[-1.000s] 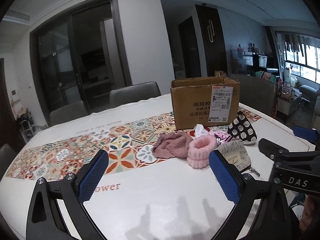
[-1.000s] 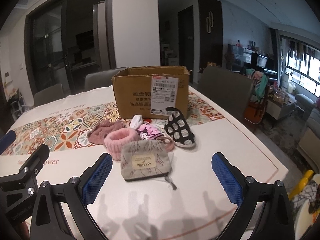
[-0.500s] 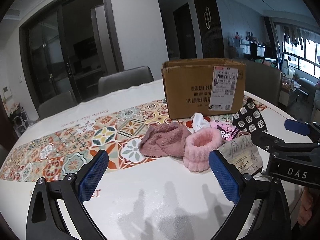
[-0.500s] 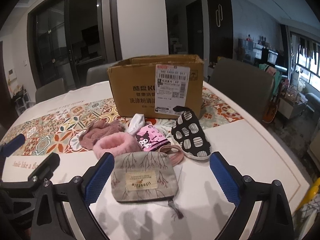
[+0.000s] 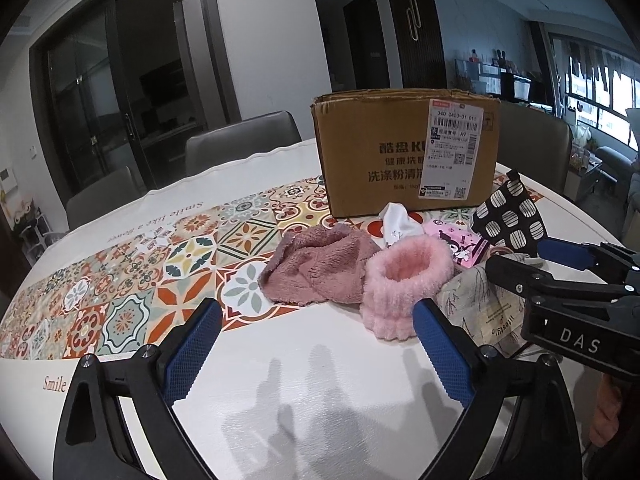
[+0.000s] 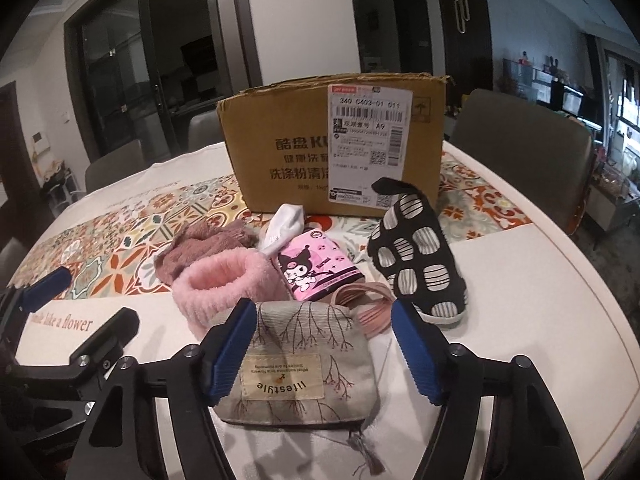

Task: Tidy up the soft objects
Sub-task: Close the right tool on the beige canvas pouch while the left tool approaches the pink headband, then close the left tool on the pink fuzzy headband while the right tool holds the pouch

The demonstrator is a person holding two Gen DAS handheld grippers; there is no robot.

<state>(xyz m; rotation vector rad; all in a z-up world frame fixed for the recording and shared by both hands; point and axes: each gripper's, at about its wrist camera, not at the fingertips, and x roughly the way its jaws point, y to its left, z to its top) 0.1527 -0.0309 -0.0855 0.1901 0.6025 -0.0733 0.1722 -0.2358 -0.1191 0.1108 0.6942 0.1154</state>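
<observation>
A pile of soft things lies before a cardboard box (image 6: 332,152). It holds a mauve fuzzy cloth (image 5: 316,268), a pink fluffy band (image 5: 404,280), a white sock (image 6: 284,224), a pink cartoon tissue pack (image 6: 316,268) and a black pouch with white dots (image 6: 420,264). Nearest me is a grey "lifestyle" pouch (image 6: 296,368). My right gripper (image 6: 324,344) straddles it with jaws closing; the left pad sits at the pouch's edge and a gap remains on the right. My left gripper (image 5: 316,348) hangs open over bare table just short of the mauve cloth, holding nothing.
A patterned runner (image 5: 160,272) crosses the white round table (image 5: 280,380). Grey chairs (image 5: 240,140) stand around it. A pink cord (image 6: 372,304) trails from under the grey pouch. The table's edge curves close at the right (image 6: 600,320).
Both grippers have come forward and down toward the pile. The right jaws have narrowed from wide open and now flank the grey pouch. The left jaws stay wide.
</observation>
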